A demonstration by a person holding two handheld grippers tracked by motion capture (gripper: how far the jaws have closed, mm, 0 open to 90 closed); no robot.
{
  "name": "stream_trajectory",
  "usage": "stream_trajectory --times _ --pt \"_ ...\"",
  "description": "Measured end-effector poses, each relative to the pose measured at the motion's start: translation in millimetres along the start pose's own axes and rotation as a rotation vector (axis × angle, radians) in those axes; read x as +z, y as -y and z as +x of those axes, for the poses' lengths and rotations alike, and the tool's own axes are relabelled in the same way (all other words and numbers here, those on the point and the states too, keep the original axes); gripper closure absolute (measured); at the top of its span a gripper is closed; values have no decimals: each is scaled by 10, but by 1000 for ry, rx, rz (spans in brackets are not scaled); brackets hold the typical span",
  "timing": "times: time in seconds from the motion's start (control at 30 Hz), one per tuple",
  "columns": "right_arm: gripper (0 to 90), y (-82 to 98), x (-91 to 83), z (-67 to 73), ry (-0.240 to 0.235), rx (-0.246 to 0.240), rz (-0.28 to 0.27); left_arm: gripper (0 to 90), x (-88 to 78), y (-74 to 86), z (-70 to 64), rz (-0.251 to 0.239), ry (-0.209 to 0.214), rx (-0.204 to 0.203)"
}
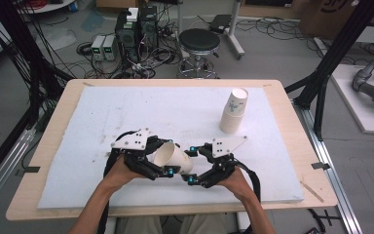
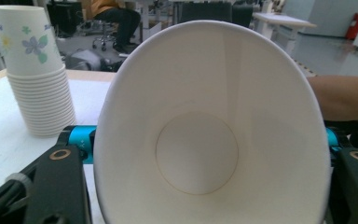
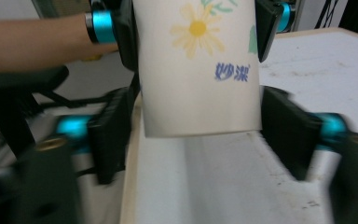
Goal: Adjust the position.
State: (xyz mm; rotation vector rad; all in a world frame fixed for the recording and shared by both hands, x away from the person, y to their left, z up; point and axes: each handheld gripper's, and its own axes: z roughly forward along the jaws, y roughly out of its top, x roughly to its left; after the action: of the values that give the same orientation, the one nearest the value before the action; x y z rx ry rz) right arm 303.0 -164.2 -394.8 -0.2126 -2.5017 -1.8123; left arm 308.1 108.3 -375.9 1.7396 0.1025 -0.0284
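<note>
lying on its side above the white foam worktop (image 1: 102,112), a paper cup (image 1: 174,157) sits clamped in the left claw (image 1: 168,157); the right claw (image 1: 191,165) stands apart beside its base. left gripper view: smooth white interior, round bottom, squeezed oval rim. right gripper view: yellow daisy, blue print.

Cup (image 1: 173,158) between tongs; cup stack (image 1: 234,112) behind, right.
</note>
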Motion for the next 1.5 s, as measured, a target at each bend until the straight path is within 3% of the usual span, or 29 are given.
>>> stream_trajectory --times 0.07,0.2,0.23,0.3,0.33,0.47,0.53,0.57,0.6,0.63,0.67,0.7,0.73,0.77,0.8,0.87,0.9,0.93,0.97,1.0,1.03,1.1,1.5 --pt "168 -3 -13 12 24 -11 12 313 -6 0 6 -2 -5 2" --pt "168 -7 -27 36 20 -2 29 314 -11 0 7 4 -12 1" --pt "167 -6 -41 43 51 1 44 314 -15 0 5 8 -14 -1" --pt "167 -3 -46 46 62 5 53 313 -27 -5 3 21 -29 2" --pt "167 21 -68 56 108 15 82 314 -48 -17 11 37 -45 5" --pt "167 103 -155 38 219 40 106 313 -104 -67 47 93 -86 8" --pt "168 131 -184 31 244 51 110 313 -117 -82 59 104 -97 7" --pt "168 161 -212 26 274 60 111 313 -134 -104 78 128 -109 7" --pt "168 235 -275 19 345 82 122 313 -148 -122 95 150 -120 9" --pt "168 272 -302 17 381 93 123 313 -168 -155 140 195 -143 9" --pt "168 272 -302 17 381 93 123 313 -168 -155 140 195 -143 9" --pt "168 311 -327 12 415 103 126 313 -170 -165 157 212 -150 5" --pt "168 340 -345 8 441 109 131 313 -177 -186 194 263 -168 5" --pt "168 429 -405 -21 496 139 143 313 -175 -191 210 283 -179 4" --pt "168 429 -405 -21 496 139 143 313 -172 -197 223 303 -188 2" --pt "168 523 -474 -55 568 161 169 313 -160 -221 282 382 -212 10" --pt "168 553 -503 -67 592 174 170 313 -160 -221 282 382 -212 10" --pt "168 580 -529 -80 617 189 166 313 -150 -243 323 425 -216 20" --pt "168 580 -529 -80 617 189 166 313 -150 -243 323 425 -216 20" --pt "168 628 -574 -104 655 205 173 313 -144 -254 343 444 -222 22" --pt "168 651 -587 -117 670 207 178 313 -134 -281 396 484 -230 31" --pt "168 690 -600 -127 705 209 202 314 -119 -309 451 520 -239 38" --pt "168 781 -619 -182 716 246 218 316 -38 -371 620 608 -245 54"
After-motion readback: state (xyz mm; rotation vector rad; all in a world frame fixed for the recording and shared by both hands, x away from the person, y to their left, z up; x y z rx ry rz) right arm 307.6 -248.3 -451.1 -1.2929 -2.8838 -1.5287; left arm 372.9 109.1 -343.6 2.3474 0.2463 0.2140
